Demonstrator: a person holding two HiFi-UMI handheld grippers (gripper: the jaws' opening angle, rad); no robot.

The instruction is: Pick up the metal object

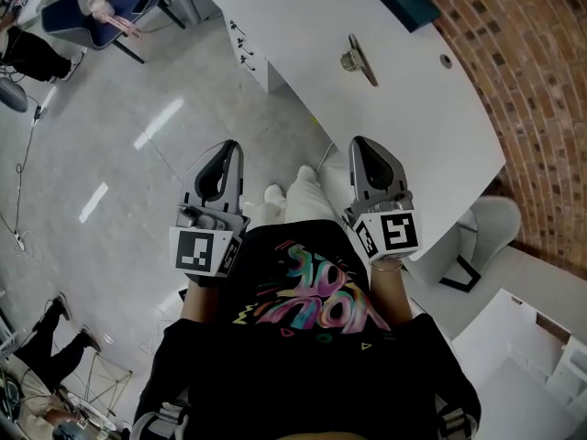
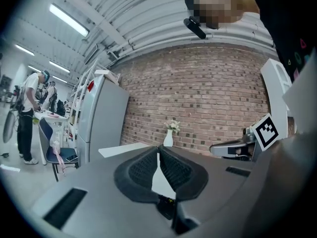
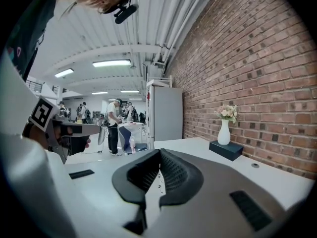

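The metal object (image 1: 359, 60) at twelve o'clock gleams silvery on the smooth, matt white surface (image 1: 431, 126), above a glossy grey floor (image 1: 119, 154), beside a rough red-brick wall (image 1: 541, 99); the right tongs (image 3: 159, 152) carry ribbed, matt black pads (image 3: 173, 175).

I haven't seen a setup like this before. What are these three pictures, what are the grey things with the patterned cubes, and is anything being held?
There is no robot here. A person stands holding a two-jaw gripper in each hand. The head view comes from a camera on the person's head, looking steeply down. It shows the left gripper and the right gripper pointing toward a white table. The other two pictures come from cameras riding on each gripper, looking along its jaws. The patterned cubes are part of the grippers. On the table lies a metal object, apart from both grippers. Further off is a dark box with a white vase on it. Both pairs of jaws are shut with nothing between them, so nothing is held.
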